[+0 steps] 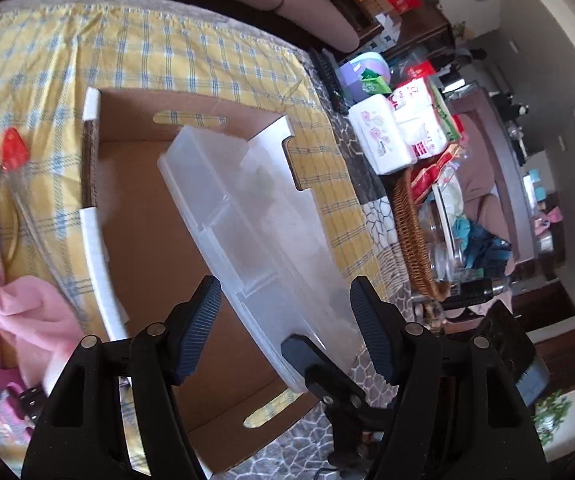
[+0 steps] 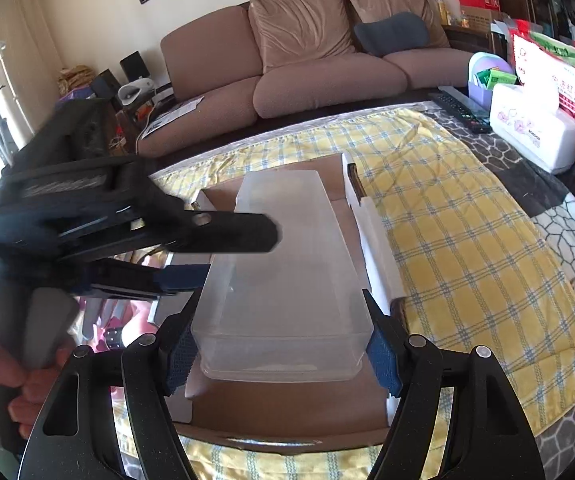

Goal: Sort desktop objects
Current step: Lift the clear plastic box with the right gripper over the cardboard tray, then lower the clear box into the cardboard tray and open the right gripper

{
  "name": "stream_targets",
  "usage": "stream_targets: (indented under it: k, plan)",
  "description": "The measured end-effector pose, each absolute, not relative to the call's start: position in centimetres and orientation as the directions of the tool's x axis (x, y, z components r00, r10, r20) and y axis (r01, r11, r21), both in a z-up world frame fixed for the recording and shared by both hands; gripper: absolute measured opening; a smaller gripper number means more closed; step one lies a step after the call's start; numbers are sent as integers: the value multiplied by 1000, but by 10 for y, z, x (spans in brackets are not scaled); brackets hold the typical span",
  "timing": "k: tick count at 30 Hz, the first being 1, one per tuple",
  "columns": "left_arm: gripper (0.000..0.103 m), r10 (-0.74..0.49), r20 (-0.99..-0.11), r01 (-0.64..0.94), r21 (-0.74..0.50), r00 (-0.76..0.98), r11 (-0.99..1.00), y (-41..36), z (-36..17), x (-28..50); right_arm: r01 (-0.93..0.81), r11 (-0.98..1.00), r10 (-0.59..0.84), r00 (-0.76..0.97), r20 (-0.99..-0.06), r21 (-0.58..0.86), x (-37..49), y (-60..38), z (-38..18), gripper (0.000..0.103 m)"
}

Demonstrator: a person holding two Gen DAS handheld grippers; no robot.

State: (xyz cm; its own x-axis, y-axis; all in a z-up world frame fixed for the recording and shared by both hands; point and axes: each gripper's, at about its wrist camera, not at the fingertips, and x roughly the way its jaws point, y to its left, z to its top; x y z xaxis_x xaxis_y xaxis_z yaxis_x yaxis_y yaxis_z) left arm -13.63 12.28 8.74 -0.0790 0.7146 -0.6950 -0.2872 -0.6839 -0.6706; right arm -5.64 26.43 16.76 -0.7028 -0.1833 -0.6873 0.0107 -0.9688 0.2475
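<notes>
So: my right gripper (image 2: pixel 281 350) clamps the translucent plastic box (image 2: pixel 287 272) across its near end. Light, stiff, slick; hold at rim corners. Left gripper (image 1: pixel 285 320) open beside it.

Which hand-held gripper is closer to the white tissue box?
The right hand-held gripper. It clamps the clear plastic box, with the tissue box off to its right; the left hand-held gripper reaches in from the far side.

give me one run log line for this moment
right claw: shut on clear plastic organizer box | left claw: straddles box, grip unclear | box: above brown cardboard tray
</notes>
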Motion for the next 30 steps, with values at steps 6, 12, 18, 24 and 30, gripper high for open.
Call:
stream_targets:
  k: [6, 12, 18, 24, 30]
  plan:
    - [65, 675, -721, -303, -615, -158, -728, 87, 108, -136, 21, -981, -151, -701, -697, 192, -60, 256, 164, 74]
    - [65, 719, -686, -228, -687, -113, -690, 79, 85, -142, -18, -1000, 15, -718, -696, -3, -61, 245, 156, 74]
    - [65, 747, -661, -245, -714, -74, -656, 107, 84, -140, -20, -990, 113, -689, -716, -138, -69, 234, 134, 74]
    - [69, 767, -641, -186, -750, -29, -634, 129, 71, -146, -25, -1000, 29, -655, -755, -17, -67, 258, 132, 75]
    - [72, 740, -672, -170, -729, -6, -663, 157, 58, -152, -2, -999, -29, -657, -753, 41, -41, 279, 154, 82]
